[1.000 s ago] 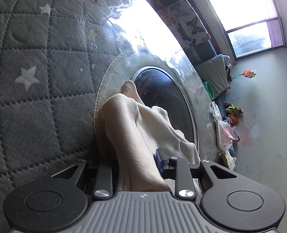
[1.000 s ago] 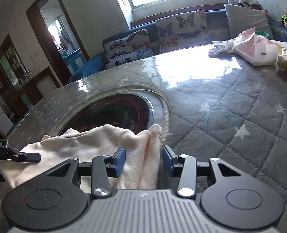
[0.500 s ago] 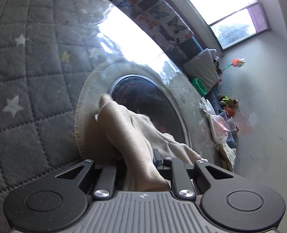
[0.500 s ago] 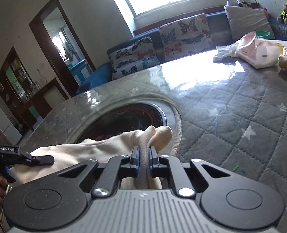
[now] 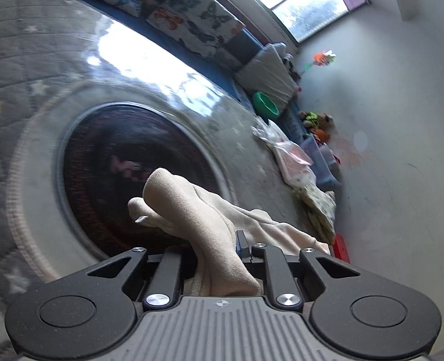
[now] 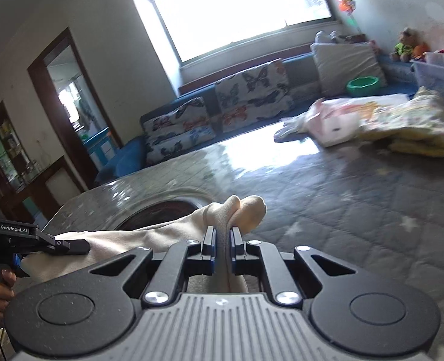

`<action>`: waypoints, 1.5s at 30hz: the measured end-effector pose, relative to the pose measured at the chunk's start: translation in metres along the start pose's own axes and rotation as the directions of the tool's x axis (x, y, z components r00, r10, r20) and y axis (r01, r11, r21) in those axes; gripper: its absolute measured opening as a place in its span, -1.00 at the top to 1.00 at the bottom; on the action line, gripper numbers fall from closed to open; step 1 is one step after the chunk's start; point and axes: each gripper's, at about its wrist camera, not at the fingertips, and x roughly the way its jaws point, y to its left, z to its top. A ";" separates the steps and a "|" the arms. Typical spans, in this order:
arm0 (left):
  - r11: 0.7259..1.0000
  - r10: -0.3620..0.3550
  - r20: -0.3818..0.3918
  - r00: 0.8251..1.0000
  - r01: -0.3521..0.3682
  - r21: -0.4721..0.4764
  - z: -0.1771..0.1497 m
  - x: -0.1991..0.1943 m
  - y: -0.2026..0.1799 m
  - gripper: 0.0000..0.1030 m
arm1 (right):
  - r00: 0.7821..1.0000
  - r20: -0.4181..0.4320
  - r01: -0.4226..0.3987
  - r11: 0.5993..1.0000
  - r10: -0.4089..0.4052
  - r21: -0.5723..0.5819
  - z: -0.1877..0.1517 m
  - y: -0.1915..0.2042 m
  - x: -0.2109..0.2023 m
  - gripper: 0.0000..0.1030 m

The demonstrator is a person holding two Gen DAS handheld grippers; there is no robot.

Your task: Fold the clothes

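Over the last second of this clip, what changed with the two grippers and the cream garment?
The right gripper, open around the cream garment a second ago, shut on a bunched fold of it. Both grippers then lifted it off the quilted table cover, and the views tilted up toward the window. The left gripper kept its hold on the cloth throughout. The folded bedding at the far side stayed put.
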 end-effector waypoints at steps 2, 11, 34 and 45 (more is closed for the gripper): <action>0.999 -0.022 -0.021 1.000 0.023 0.025 0.000 0.010 -0.013 0.68 | 1.000 0.018 0.023 1.000 -0.023 0.007 0.002 -0.008 -0.012 0.85; 0.988 -0.093 -0.115 0.989 0.105 0.109 -0.008 0.057 -0.077 0.68 | 0.980 0.109 0.163 0.986 -0.165 0.028 0.016 -0.061 -0.077 0.85; 0.984 0.019 -0.221 0.975 0.020 0.174 -0.045 0.124 -0.110 0.66 | 0.942 0.071 0.320 0.941 -0.329 0.109 -0.001 -0.159 -0.114 0.90; 0.919 0.209 -0.142 0.968 -0.144 0.368 -0.048 0.125 -0.103 -0.01 | 0.955 0.028 0.293 0.955 -0.294 0.041 -0.020 -0.144 -0.098 0.38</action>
